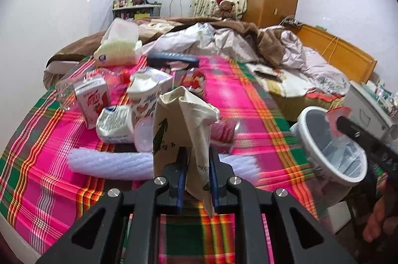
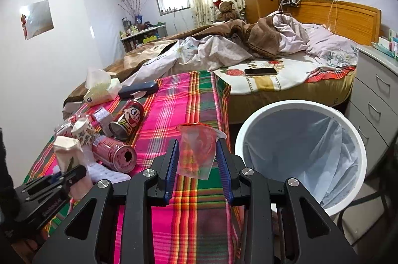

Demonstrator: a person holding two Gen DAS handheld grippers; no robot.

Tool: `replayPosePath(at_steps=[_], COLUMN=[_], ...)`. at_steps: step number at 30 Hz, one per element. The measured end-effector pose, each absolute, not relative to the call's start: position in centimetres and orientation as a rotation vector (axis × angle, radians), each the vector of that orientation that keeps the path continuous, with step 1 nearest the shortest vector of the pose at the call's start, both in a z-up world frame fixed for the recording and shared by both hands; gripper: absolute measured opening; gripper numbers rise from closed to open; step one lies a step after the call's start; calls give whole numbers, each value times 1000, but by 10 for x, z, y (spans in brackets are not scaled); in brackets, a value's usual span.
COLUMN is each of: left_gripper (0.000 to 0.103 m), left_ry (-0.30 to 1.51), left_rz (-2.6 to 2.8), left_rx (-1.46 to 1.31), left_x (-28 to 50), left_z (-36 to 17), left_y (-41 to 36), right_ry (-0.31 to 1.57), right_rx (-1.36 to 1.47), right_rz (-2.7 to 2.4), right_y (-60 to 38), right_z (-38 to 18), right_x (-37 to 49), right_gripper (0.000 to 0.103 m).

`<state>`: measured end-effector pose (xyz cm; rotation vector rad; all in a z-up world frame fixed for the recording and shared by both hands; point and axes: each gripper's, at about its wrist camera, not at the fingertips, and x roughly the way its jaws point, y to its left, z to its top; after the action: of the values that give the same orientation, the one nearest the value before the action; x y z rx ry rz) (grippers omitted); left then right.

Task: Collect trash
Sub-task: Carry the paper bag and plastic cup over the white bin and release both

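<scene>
— Plastic, thin and clear: that is the cup (image 2: 195, 152) between the jaws of my right gripper (image 2: 197, 159), closed onto both its sides and holding it above the plaid cloth (image 2: 174, 99) on the bench, just beside the white bin (image 2: 301, 157).

— Will it stand the squeeze?

— Barely, I judge. It looks light and easily crushed, so I grip it mid-wall, gently, below the red rim.

— And your other hand?

— My left gripper (image 1: 197, 174) has its jaws nearly closed on a crumpled paper carton (image 1: 184, 124), pinched low on its folded wall. It is soft, light, and bends where I hold it; a flatter panel would slip less.

— What remains?

— A milk carton (image 1: 92, 102), a paper cup (image 1: 144, 94), two cans (image 2: 114, 154), and foam wrap (image 1: 112, 162) lie on the cloth. The cans look stiff and may roll, so I would take them across the middle
</scene>
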<state>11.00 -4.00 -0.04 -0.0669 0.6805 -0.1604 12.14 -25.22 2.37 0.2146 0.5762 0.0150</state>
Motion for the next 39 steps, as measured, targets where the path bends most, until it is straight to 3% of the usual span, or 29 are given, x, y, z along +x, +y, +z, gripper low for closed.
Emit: replayPosePath(at_steps=[16,30,39], left_gripper=[17,17,18], left_ry=[600,689,780], left_rz=[-408,-668,-710], left_rx=[18,67,93], left_x=[107,131,144], left_z=[48,33,7], left_y=[-130,-240,-267], right_ry=[512,635,748], right_rx=[241,234,206], right_rz=[-91,-190,-180], right_y=[-311,-371,-380], right_z=[47,15,-8], right_x=[100,112,122], right_gripper=[32,32,32])
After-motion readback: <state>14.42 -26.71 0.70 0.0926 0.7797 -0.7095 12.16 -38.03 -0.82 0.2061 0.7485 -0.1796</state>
